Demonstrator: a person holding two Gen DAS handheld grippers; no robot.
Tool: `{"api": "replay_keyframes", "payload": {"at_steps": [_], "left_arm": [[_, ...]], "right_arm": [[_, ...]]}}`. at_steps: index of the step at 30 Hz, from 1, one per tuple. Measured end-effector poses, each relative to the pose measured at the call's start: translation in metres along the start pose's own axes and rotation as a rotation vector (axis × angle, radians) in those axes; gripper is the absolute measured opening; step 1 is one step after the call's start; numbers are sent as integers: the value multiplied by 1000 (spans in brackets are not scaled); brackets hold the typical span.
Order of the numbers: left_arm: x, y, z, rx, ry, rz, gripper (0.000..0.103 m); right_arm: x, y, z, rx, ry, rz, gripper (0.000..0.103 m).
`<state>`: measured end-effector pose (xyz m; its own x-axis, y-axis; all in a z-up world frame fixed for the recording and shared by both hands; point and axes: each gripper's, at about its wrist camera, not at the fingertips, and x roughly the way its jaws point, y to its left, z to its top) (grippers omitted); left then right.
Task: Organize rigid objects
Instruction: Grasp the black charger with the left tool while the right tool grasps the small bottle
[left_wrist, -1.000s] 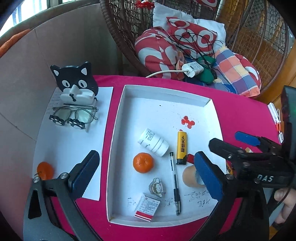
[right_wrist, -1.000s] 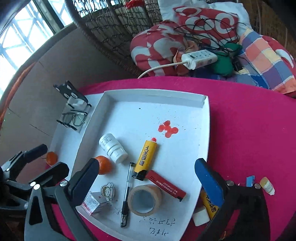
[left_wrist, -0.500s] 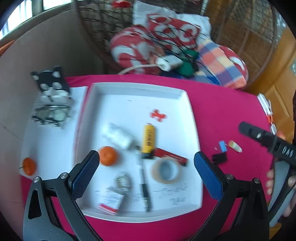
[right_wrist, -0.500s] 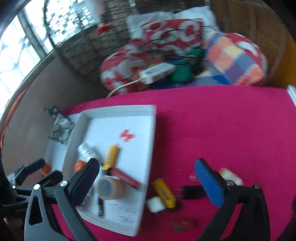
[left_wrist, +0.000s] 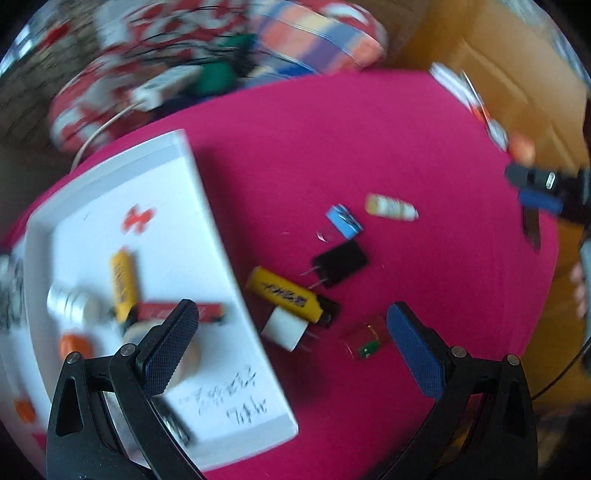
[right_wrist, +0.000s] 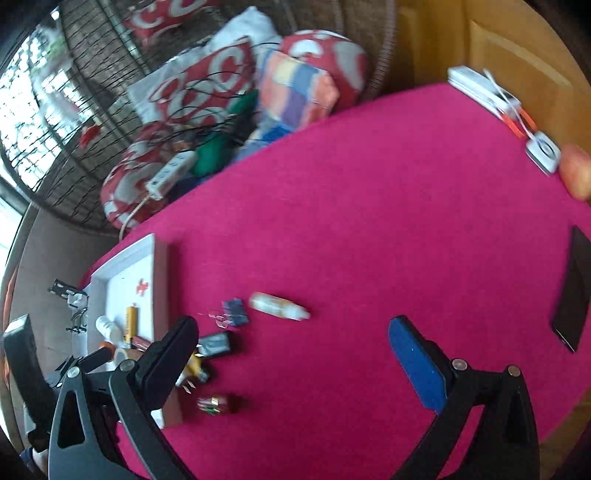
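Small hard things lie loose on the pink tabletop (left_wrist: 406, 155), just beside the white tray (left_wrist: 207, 206). A yellow lighter (left_wrist: 284, 293) lies tilted, touching a white plug (left_wrist: 286, 328). A black plug (left_wrist: 340, 263) sits just above them. Near it are a little blue block (left_wrist: 344, 220) and a small white tube (left_wrist: 391, 207). A small red thing (left_wrist: 364, 338) lies lower down, close to the blue pad of the left tool (left_wrist: 291, 343).

The left tool hangs over these things with its two pads wide apart. It holds nothing and touches nothing.

Inside the tray are another yellow lighter (left_wrist: 122, 284), a red stick (left_wrist: 177, 311), a white bottle (left_wrist: 70, 303) and a roll of tape (left_wrist: 188, 350). They look blurry.

The right tool (right_wrist: 291, 360) is also spread wide and holds nothing. It hangs over bare pink cloth, with the white tube (right_wrist: 279, 311) ahead of it. A dark flat thing (right_wrist: 571, 291) lies far off to its right.
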<state>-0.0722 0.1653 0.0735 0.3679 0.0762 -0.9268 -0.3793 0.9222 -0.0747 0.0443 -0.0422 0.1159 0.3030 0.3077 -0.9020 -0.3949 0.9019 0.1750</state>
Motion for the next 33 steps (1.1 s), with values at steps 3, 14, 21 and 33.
{"api": "replay_keyframes", "payload": {"at_steps": [3, 14, 21, 33], "left_arm": [[21, -13, 9, 112, 48, -46, 103], [77, -42, 44, 343, 186, -47, 66], [89, -50, 39, 370, 218, -29, 38], [20, -25, 28, -17, 60, -116, 35]], "right_arm": [[-6, -21, -3, 21, 7, -11, 103], [-23, -81, -22, 115, 23, -71, 103], [-19, -88, -15, 130, 28, -61, 103], [64, 25, -1, -525, 129, -72, 103]]}}
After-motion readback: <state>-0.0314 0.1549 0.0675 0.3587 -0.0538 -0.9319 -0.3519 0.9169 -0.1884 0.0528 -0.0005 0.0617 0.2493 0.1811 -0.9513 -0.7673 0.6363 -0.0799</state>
